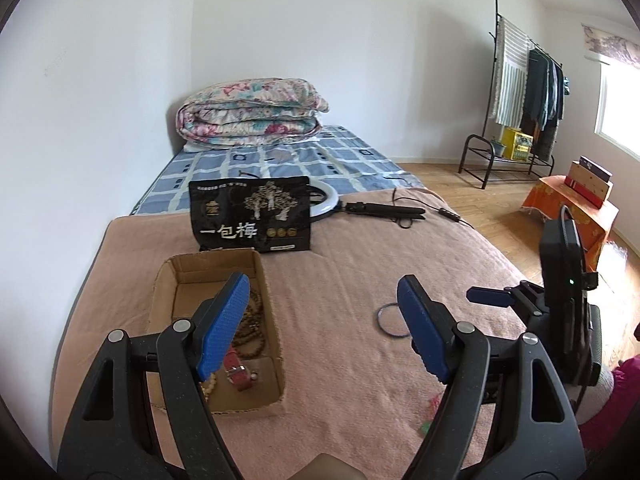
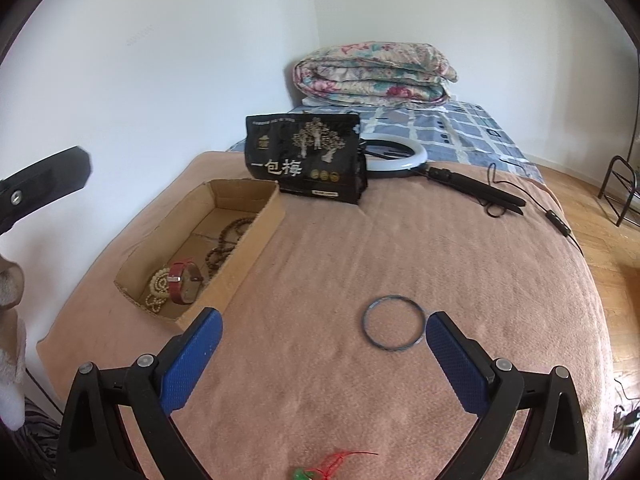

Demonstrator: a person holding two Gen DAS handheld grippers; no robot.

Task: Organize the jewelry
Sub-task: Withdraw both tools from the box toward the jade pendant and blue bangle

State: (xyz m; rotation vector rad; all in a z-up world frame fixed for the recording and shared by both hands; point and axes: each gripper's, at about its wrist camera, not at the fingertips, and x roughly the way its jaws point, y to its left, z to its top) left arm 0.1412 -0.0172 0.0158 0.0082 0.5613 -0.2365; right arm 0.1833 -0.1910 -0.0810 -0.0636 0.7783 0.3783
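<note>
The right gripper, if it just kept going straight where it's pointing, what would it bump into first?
Most likely the pink blanket itself, since the open right gripper angles down at it. The blue bangle lies just ahead, nearer its right finger, so it might get clipped; depth is hard to judge.

Bangle [image 2: 393,322] lies right of the box [image 2: 256,248], on the blanket [image 2: 460,264].

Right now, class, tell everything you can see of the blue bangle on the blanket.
The blue bangle is a thin, closed ring, dark blue with a slightly speckled rim; its material is unclear. It lies flat on the pinkish-brown blanket, right of the cardboard box and apart from it. Nothing grips it; the right gripper hangs just short, jaws open.
</note>
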